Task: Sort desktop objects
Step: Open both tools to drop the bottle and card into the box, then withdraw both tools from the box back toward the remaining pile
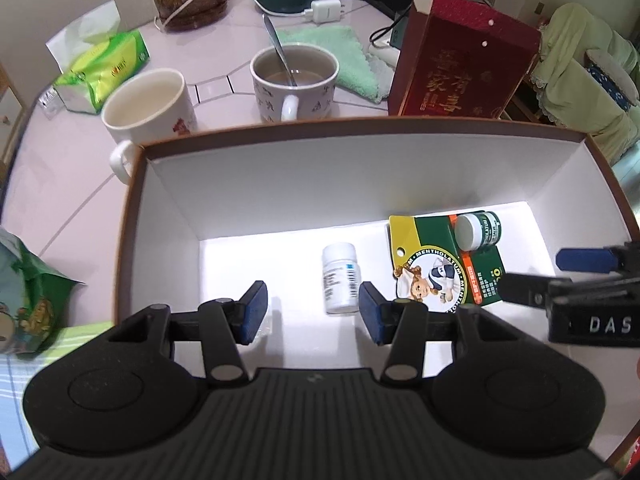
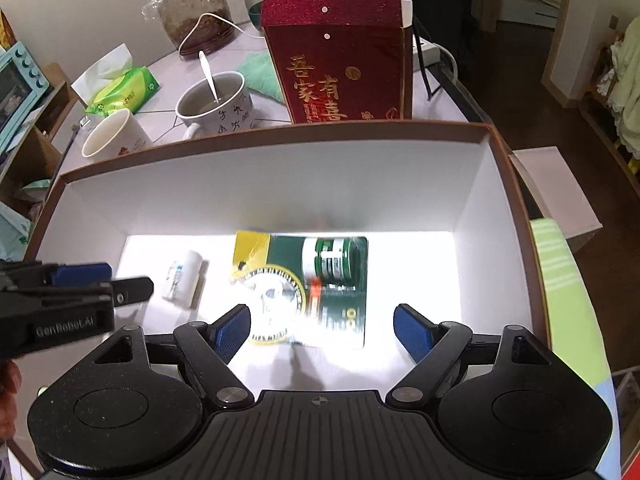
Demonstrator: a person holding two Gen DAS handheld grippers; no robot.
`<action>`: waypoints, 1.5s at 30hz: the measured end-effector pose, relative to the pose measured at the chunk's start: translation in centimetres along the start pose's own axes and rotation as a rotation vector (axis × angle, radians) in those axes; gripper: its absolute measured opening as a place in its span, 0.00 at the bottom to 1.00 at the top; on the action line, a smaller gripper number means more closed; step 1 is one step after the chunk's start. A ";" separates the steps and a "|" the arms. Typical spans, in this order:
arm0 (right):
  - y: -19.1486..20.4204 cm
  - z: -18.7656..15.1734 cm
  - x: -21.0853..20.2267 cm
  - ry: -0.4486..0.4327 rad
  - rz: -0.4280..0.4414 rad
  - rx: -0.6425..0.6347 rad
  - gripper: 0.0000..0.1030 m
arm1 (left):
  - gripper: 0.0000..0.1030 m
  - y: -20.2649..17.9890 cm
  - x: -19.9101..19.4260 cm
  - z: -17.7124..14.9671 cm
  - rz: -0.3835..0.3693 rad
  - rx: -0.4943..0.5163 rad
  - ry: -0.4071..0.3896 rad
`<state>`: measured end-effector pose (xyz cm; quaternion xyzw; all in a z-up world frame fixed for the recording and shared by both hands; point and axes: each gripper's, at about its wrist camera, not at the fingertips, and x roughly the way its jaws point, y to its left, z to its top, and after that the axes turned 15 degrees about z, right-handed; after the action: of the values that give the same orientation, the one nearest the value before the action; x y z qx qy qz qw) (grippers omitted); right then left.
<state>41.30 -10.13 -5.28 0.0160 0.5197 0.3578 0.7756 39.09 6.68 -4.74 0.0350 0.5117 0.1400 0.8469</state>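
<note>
A brown-rimmed box (image 1: 132, 184) (image 2: 516, 184) with white inner walls holds a small white pill bottle (image 1: 339, 278) (image 2: 182, 275) lying on its side and a green and yellow Mentholatum blister pack (image 1: 444, 268) (image 2: 304, 288) with a little jar on it. My left gripper (image 1: 312, 308) hovers open over the box floor, the pill bottle just beyond its right finger, nothing between the pads. My right gripper (image 2: 322, 326) is open above the near edge of the blister pack, holding nothing. Each gripper shows at the side of the other's view.
Behind the box stand a white mug (image 1: 148, 106), a patterned mug with a spoon (image 1: 294, 80), a red gift box (image 1: 460, 60) (image 2: 340, 64), a green tissue pack (image 1: 104, 68), a green cloth (image 1: 340, 52) and a glass jar (image 2: 196, 16). A green snack bag (image 1: 28, 292) lies left.
</note>
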 end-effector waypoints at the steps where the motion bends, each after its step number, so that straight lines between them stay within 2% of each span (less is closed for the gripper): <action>1: 0.1 -0.2 -0.2 -0.002 -0.002 -0.001 0.79 | 0.44 0.0 -0.3 -0.1 0.002 0.002 -0.005; 23: 3.2 -4.2 -7.1 -0.081 -0.004 -0.034 0.79 | 0.50 -0.5 -8.5 -4.0 0.068 0.026 -0.105; 45: 5.5 -8.7 -12.9 -0.172 0.003 -0.057 0.79 | 0.57 -0.3 -15.6 -8.7 0.090 0.015 -0.185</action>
<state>28.54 -16.42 3.17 0.0256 0.4407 0.3709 0.8170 24.66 1.39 4.44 0.0770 0.4304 0.1705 0.8831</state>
